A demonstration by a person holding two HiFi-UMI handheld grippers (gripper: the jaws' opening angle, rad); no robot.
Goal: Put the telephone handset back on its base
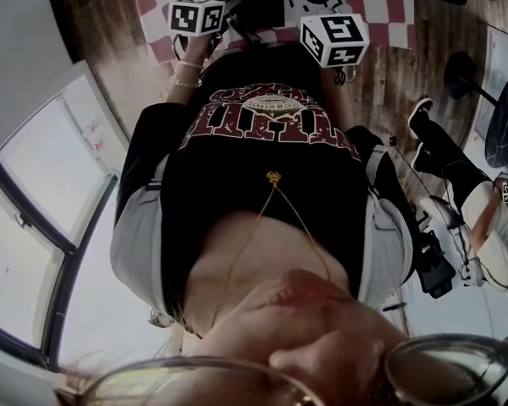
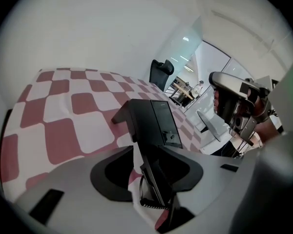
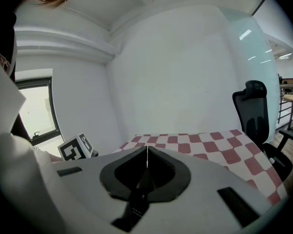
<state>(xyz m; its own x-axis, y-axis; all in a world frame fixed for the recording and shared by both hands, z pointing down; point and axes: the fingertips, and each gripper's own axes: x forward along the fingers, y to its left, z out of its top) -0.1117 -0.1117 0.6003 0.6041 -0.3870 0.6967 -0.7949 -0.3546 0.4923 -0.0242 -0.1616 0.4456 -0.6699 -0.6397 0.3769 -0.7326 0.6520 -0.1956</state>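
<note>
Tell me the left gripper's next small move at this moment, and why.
Probably draw the left gripper straight back off the black telephone, jaws kept apart. Its jaws stand wide around the phone's narrow near end, seemingly the handset, with its coiled cord. Checked cloth shows in the gap beside it, so nothing seems gripped. Whether it sits fully home I cannot tell.

Matt checked cloth tablecloth (image 2: pixel 63 130), smooth black plastic telephone (image 2: pixel 156 123); wood-grain floor (image 1: pixel 102 15)
</note>
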